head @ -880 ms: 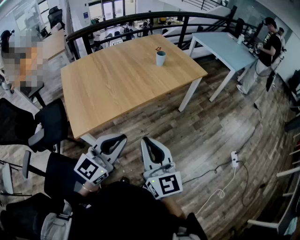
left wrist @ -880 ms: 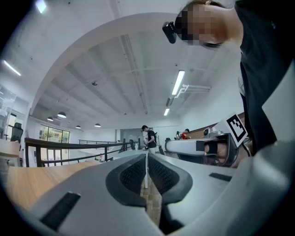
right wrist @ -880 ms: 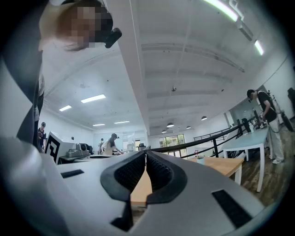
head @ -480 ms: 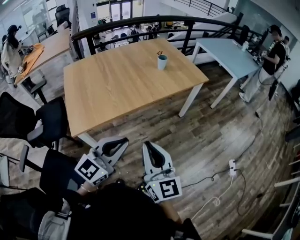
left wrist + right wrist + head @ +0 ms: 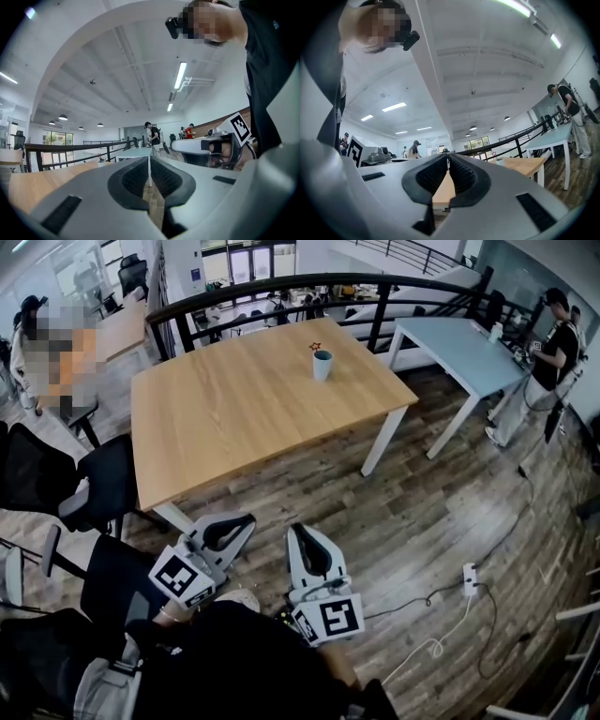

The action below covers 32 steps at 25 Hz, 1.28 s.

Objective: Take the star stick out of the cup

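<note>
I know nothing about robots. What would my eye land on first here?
Two white claws, the left claw and the right claw, both shut and empty, stick out at the bottom of the head view. Beyond them a big wooden table holds one small cup near its far edge, with a star stick standing in it.

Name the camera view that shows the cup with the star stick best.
The head view: it looks down on the cup standing near the wooden table's far edge, with the star stick poking out. Both gripper views catch it only as a distant speck on the tabletop, too small to make out.
</note>
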Each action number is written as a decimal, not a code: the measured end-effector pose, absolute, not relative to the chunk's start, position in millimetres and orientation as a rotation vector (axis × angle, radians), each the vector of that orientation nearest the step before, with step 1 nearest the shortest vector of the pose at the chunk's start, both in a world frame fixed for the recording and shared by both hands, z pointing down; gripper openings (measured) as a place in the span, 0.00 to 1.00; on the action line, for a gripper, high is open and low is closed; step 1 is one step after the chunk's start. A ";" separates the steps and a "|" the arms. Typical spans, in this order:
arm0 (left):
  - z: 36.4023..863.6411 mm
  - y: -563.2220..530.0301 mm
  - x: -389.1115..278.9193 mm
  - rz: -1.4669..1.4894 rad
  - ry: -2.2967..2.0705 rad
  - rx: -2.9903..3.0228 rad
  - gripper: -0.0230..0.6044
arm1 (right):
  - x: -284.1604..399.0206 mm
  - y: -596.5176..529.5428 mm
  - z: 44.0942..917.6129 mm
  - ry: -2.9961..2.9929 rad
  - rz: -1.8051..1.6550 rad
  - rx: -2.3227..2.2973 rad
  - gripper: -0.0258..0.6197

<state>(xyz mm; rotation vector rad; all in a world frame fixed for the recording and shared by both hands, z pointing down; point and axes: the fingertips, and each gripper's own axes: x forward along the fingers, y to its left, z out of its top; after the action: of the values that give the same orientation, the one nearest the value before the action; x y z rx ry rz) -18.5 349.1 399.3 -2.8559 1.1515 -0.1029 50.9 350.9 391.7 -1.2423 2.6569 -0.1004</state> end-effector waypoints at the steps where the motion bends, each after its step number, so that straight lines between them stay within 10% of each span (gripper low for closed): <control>1: 400.6 348.3 -16.7 -0.107 1.152 -2.857 0.08 | 53.1 350.6 391.9 2.655 -0.098 -1.243 0.09; 32: 410.8 97.1 56.1 0.032 0.918 -2.954 0.08 | 114.2 117.7 380.1 2.652 0.014 -1.452 0.09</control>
<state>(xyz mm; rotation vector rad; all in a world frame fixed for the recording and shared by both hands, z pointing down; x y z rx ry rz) 56.1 97.1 410.8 -2.9537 0.9182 0.0323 114.2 117.7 380.1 -1.4519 2.6516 0.0136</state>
